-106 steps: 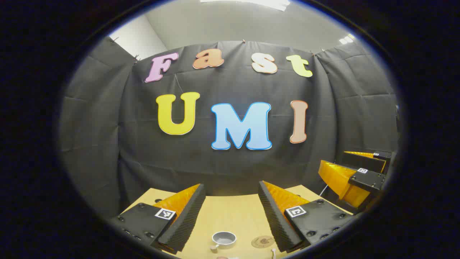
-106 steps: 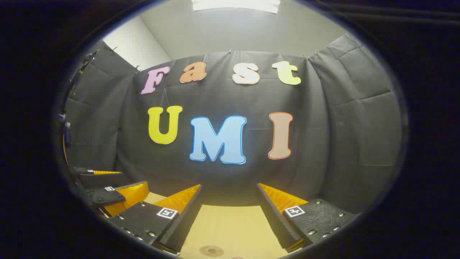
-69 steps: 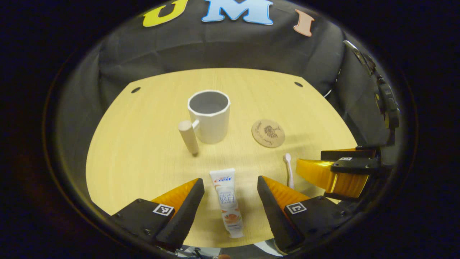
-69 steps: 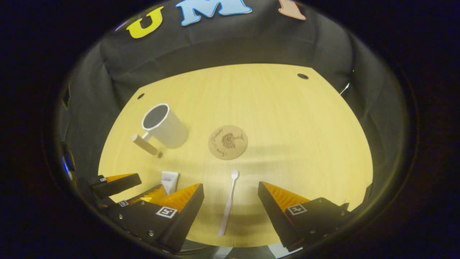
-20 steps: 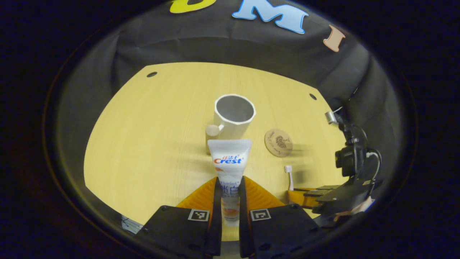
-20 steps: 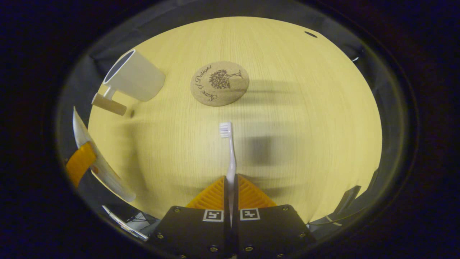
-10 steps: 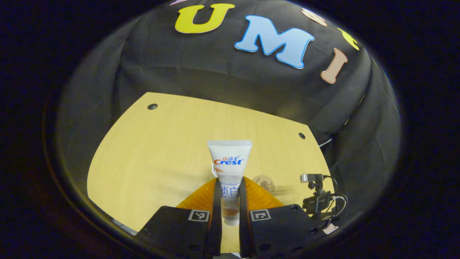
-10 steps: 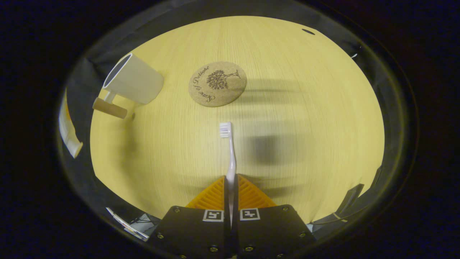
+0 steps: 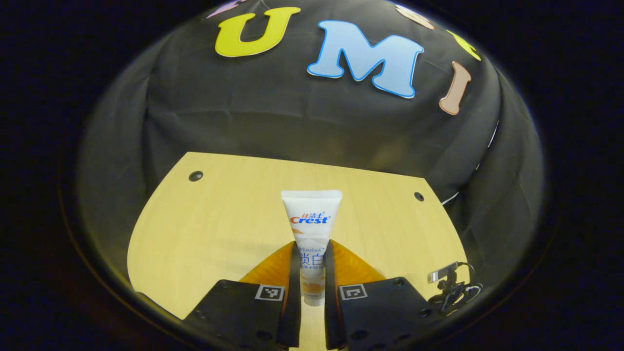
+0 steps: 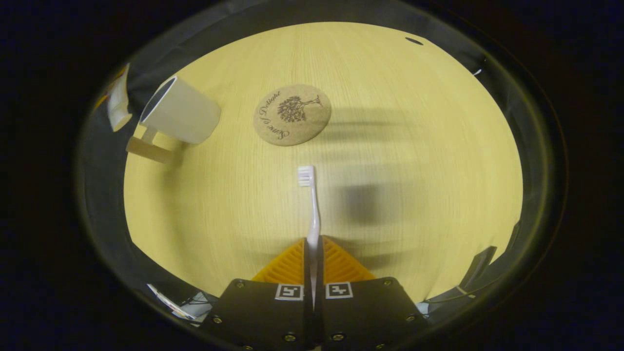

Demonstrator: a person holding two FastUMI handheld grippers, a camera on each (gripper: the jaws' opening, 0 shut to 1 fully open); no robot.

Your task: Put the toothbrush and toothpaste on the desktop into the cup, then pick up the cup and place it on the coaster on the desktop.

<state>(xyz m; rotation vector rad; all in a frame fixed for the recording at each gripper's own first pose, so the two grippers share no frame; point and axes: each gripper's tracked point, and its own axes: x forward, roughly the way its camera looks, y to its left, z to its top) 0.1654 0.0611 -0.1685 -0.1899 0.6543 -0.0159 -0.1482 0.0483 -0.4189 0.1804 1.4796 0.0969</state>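
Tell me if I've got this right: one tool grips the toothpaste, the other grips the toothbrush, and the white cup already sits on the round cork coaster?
Not quite. In the right gripper view the cup stands on the bare desktop beside the coaster, not on it. The rest holds: the left gripper is shut on the toothpaste, and the right gripper is shut on the toothbrush.

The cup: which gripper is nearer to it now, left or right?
Left, most likely. In the right gripper view its toothpaste hangs just beside the cup. The right gripper, shut on the toothbrush, is farther back, across the table, nearer the coaster.
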